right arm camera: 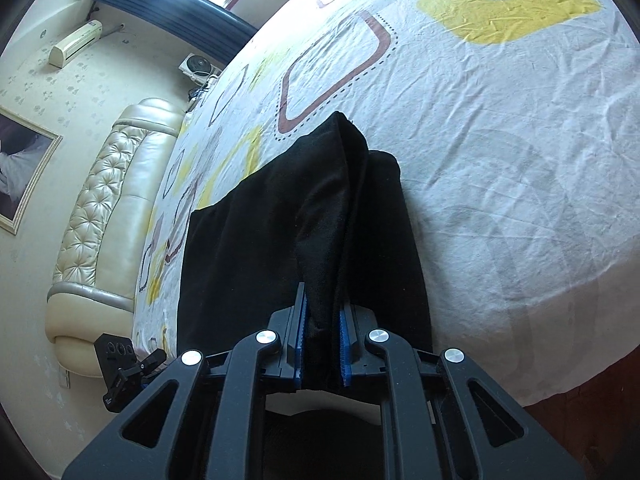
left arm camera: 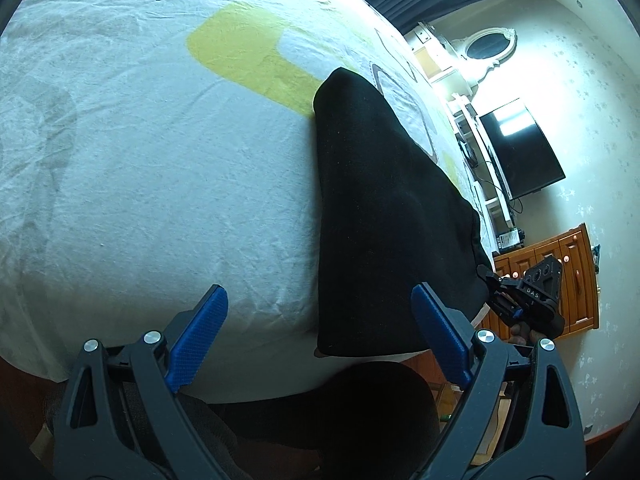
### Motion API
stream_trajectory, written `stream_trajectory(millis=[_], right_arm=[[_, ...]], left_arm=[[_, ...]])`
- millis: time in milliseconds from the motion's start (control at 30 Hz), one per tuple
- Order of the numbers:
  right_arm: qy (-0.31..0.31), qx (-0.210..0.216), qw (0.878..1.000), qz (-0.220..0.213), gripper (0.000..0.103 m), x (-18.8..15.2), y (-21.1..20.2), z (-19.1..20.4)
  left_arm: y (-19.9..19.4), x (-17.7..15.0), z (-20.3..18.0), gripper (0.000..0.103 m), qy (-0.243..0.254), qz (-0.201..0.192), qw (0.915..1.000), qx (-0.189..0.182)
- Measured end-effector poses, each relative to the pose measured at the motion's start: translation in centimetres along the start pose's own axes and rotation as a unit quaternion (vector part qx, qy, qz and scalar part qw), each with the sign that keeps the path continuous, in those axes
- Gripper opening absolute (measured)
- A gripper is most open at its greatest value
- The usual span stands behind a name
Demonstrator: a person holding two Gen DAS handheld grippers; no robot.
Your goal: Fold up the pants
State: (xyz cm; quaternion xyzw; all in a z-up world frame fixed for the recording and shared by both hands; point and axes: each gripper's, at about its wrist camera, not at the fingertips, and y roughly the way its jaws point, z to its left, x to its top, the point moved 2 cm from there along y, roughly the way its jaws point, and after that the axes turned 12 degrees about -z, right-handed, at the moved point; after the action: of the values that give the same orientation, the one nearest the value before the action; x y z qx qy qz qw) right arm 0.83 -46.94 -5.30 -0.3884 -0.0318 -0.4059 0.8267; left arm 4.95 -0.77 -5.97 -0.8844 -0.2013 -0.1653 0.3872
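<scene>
Black pants [left arm camera: 380,208] lie lengthwise on the bed near its front edge. In the right wrist view the pants [right arm camera: 280,232] are folded along their length, with a raised layer running up to my right gripper [right arm camera: 323,344], which is shut on that layer at the near end. My left gripper [left arm camera: 320,320] is open and empty, with its blue pads [left arm camera: 200,332] above the sheet at the pants' near left corner. The right gripper also shows in the left wrist view [left arm camera: 524,296], at the pants' right edge.
The bed sheet [left arm camera: 140,160] is white with yellow and brown shapes. A padded headboard [right arm camera: 108,208] is at the left in the right wrist view. A TV [left arm camera: 520,152] and a wooden dresser [left arm camera: 560,272] stand beyond the bed. My dark-clad legs [left arm camera: 320,412] are below.
</scene>
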Motion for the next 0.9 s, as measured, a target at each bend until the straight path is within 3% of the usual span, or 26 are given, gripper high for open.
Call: stream_trajectory(millis=[833, 867, 900], right_arm=[[0.052, 0.012, 0.999, 0.000, 0.014, -0.5, -1.5, -4.7], [0.058, 0.011, 0.998, -0.001, 0.016, -0.4, -1.8, -5.1], [0.064, 0.008, 0.998, -0.004, 0.028, -0.4, -2.3, -5.5]], left_arm=[[0.8, 0.0, -0.7, 0.093, 0.013, 0.011, 0.9996, 0.024], [0.8, 0.0, -0.7, 0.093, 0.013, 0.012, 0.9995, 0.025], [0.9, 0.0, -0.9, 0.093, 0.014, 0.013, 0.9995, 0.025]])
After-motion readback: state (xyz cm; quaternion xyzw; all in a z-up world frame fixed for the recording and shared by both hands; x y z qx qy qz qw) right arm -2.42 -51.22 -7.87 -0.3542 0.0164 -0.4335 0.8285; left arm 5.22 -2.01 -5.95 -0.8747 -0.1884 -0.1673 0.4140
